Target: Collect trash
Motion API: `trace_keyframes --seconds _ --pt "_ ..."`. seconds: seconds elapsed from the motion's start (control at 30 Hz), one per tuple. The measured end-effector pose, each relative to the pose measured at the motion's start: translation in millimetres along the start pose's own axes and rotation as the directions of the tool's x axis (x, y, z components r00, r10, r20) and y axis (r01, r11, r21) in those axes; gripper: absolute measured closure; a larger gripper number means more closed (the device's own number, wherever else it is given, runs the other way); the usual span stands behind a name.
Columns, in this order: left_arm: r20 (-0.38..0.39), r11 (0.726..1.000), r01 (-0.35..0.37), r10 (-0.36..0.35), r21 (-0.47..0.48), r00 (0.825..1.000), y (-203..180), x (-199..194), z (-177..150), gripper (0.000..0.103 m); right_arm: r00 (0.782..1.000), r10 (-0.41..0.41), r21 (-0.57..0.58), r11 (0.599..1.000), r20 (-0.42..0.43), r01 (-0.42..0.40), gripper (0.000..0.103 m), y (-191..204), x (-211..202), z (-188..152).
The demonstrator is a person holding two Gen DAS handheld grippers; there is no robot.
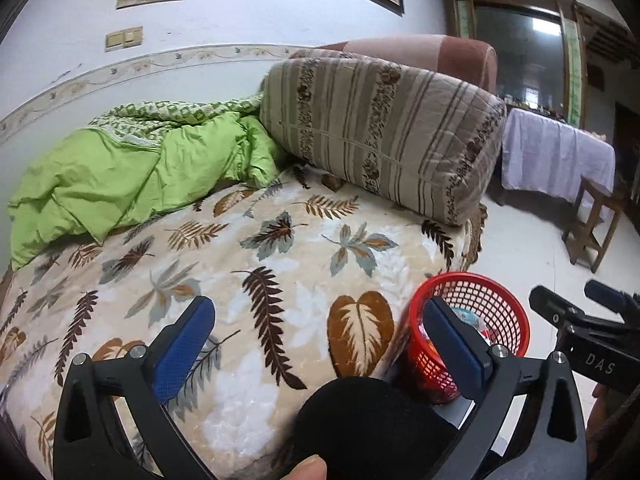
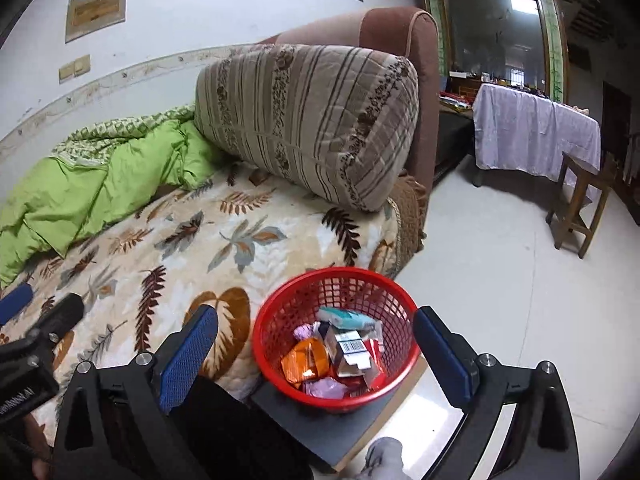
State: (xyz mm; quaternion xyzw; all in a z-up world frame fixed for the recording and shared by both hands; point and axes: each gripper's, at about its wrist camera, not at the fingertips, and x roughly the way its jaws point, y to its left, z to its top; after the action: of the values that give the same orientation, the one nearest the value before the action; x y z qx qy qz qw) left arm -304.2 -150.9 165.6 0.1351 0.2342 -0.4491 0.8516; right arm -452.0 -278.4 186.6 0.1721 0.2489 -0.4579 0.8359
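A red mesh basket point(image 2: 338, 271) stands on a dark flat board point(image 2: 320, 424) beside the bed. Inside lie an orange wrapper point(image 2: 306, 362), a small carton with a barcode point(image 2: 348, 350), a teal packet point(image 2: 346, 318) and a pink wrapper point(image 2: 326, 388). My right gripper point(image 2: 316, 313) hovers above the basket, open, with nothing held between its blue pads point(image 2: 188, 356). My left gripper point(image 1: 318, 304) is open over the leaf-patterned blanket point(image 1: 280, 264), empty too. In the left wrist view the basket point(image 1: 496, 308) shows past the right finger.
A green quilt point(image 1: 120, 176) and a striped cushion point(image 1: 380, 132) lie on the bed. A person's dark-clothed knee point(image 1: 368, 424) sits in front. A wooden stool point(image 2: 580, 208) and a cloth-covered table point(image 2: 532, 132) stand on the pale floor point(image 2: 500, 300).
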Motion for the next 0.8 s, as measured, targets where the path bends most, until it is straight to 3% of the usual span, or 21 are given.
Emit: trace_keyframes --seconds 0.17,0.8 --pt "0.000 0.999 -0.029 0.029 0.013 1.000 -1.7 -1.6 -0.2 0.000 1.000 -0.008 0.005 1.000 0.000 0.008 0.004 -2.4 -3.3 -1.1" --pt "-0.022 0.999 -0.030 0.031 0.014 0.999 -5.1 0.0 -3.1 0.000 1.000 -0.005 0.010 1.000 -0.009 0.005 0.004 -3.7 -4.7 -3.6"
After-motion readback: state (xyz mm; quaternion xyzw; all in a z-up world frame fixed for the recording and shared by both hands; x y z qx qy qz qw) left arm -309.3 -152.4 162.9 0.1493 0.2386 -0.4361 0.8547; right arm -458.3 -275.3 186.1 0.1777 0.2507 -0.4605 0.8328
